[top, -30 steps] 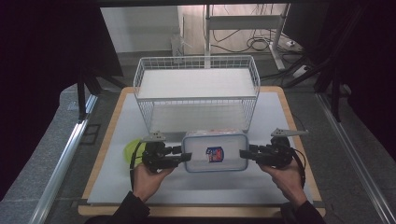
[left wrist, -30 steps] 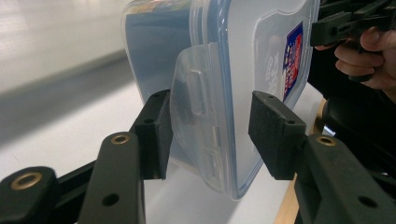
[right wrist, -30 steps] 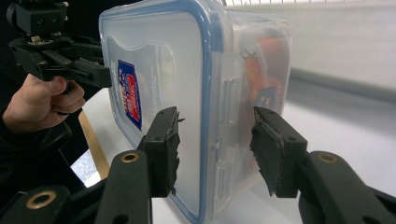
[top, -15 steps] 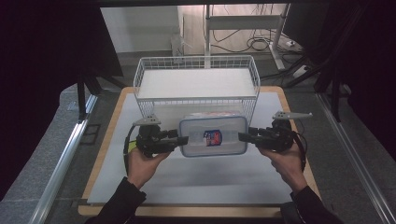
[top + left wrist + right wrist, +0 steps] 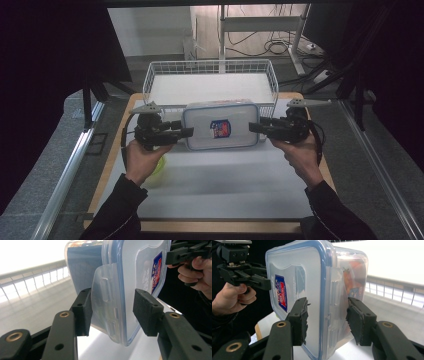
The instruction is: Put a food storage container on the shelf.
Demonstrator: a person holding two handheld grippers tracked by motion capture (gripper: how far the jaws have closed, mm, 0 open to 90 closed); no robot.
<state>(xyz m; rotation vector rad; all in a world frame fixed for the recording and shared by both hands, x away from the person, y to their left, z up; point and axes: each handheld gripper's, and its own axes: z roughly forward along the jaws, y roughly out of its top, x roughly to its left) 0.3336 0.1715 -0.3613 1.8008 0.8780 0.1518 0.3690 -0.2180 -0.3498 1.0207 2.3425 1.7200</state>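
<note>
Holding the lidded container (image 5: 220,127) above the bench (image 5: 225,185) before the wire basket (image 5: 210,80), left claw (image 5: 184,133) and right claw (image 5: 256,127) bracket its end latches, seemingly pinching. Rigid, smooth plastic; grip the ends evenly.

We can't read the label (image 5: 220,128) on the box (image 5: 220,126) lid: too small. The green thing (image 5: 160,163) on the near left is mostly hidden behind the left hand (image 5: 141,159). The box contents (image 5: 351,280) are blurred orange shapes through the plastic.
</note>
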